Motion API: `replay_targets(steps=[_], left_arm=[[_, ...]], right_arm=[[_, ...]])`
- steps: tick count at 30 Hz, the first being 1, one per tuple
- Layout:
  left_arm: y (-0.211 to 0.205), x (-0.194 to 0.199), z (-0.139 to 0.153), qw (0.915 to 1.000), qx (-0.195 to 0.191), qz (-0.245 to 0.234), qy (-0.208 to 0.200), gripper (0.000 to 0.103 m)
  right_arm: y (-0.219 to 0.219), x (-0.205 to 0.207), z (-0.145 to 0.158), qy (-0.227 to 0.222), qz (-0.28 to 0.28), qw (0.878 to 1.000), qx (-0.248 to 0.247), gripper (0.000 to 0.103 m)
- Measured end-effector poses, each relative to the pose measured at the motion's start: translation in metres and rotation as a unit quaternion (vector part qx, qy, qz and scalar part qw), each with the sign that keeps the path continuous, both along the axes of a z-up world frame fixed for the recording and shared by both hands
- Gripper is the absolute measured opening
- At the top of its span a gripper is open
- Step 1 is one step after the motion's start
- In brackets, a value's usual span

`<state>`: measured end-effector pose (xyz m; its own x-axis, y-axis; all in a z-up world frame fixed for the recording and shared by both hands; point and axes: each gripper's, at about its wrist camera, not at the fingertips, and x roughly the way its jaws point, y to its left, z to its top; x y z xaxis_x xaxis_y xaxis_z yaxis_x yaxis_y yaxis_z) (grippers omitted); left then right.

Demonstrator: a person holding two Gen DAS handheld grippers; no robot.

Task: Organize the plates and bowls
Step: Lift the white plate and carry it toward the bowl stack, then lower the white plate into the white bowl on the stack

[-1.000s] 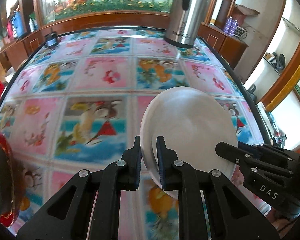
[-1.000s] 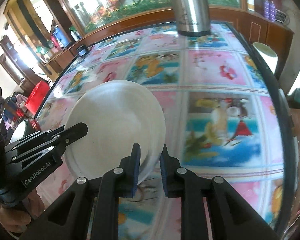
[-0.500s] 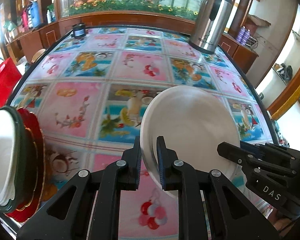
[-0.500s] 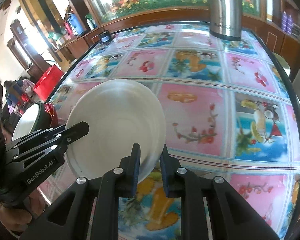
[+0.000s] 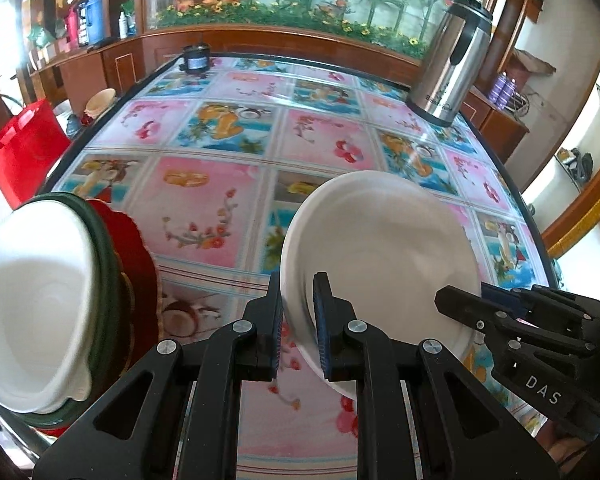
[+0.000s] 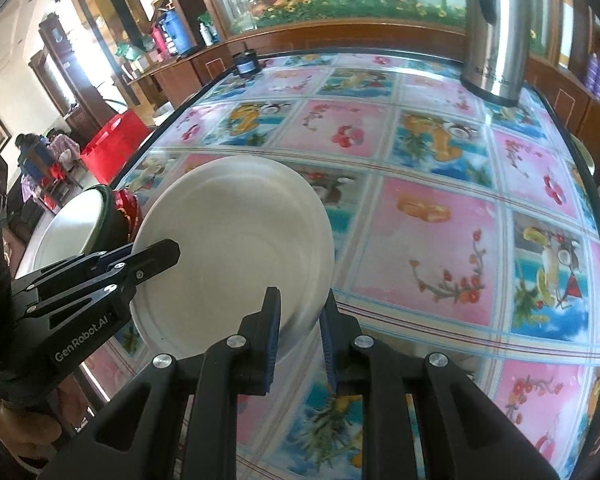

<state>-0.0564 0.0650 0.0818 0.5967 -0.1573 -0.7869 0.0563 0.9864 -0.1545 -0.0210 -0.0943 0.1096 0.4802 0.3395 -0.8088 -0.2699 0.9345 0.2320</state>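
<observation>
Fingers of both grippers clamp the white plate [image 5: 380, 256]; only the right view shows people.

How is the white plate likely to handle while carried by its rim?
The plate probably stays stiff: it holds its shape with the left claw and right claw pinching opposite edges. Its smooth, glossy surface looks slippery. If ceramic, it would likely break on the glass-topped table.
</observation>
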Motion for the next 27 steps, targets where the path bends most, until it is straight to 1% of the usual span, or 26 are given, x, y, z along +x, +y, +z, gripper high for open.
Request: replay_targets(steps=[16,27], left_arm=[[0.041,-0.005,0.012,0.9995,-0.006,0.029,-0.009,0.014],[0.093,-0.01,0.025,0.9969,-0.003,0.077,-0.02,0.014]], right_arm=[[0.041,0.008,0.016,-0.014,0.033,0.999,-0.016,0.02],[0.091,0.017,0.031,-0.031,0.079,0.996,-0.024,0.02]])
